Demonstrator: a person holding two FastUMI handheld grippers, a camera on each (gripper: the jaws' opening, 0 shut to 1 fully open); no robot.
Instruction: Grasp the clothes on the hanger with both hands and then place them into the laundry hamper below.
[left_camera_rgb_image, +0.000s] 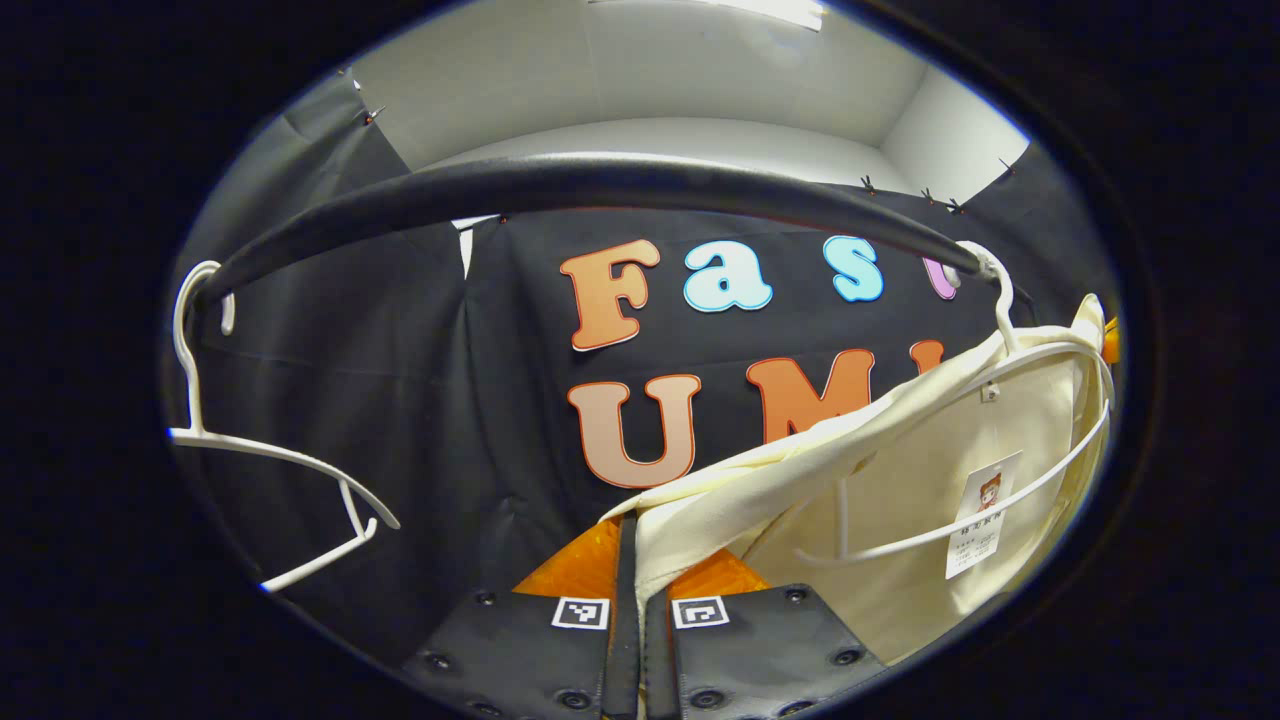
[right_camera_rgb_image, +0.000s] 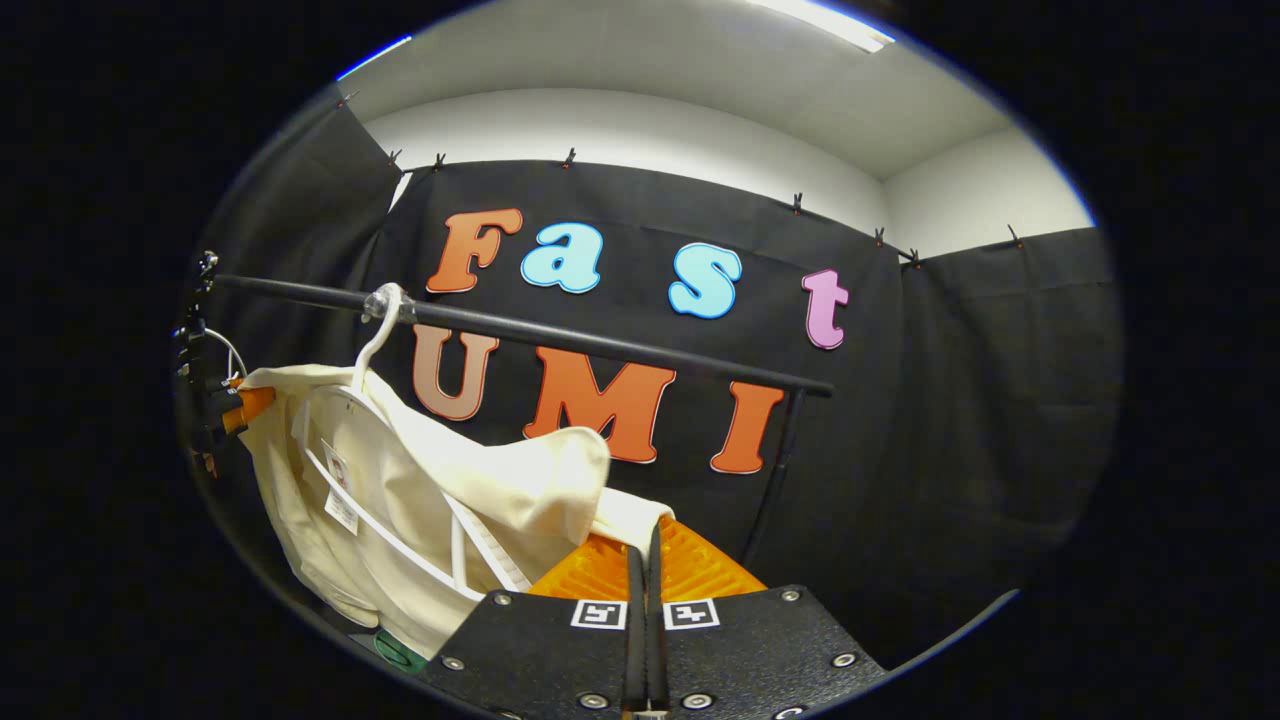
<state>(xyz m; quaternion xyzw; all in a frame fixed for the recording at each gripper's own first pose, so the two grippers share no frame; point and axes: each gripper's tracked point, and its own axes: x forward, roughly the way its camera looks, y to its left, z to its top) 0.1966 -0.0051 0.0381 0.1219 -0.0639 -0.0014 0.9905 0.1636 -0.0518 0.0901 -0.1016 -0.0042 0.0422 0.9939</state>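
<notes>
Left gripper view: my left gripper (left_camera_rgb_image: 635, 560), closed, pinches the cream garment (left_camera_rgb_image: 900, 470).
Right gripper: my right gripper (right_camera_rgb_image: 645, 560) is clamped on the other shoulder.
Hanger: white hanger (right_camera_rgb_image: 375, 420) hooked on the rail (right_camera_rgb_image: 600, 345).
Advice: lift both ends evenly, clear the hanger, then lower.

You will find one white paper tag (left_camera_rgb_image: 983, 512) hanging inside the cream garment (left_camera_rgb_image: 900, 470) in the left gripper view; it carries a small cartoon figure and lines of print too small to make out. In the right gripper view two small white tags (right_camera_rgb_image: 338, 490) sit on the same garment, their print likewise illegible.
</notes>
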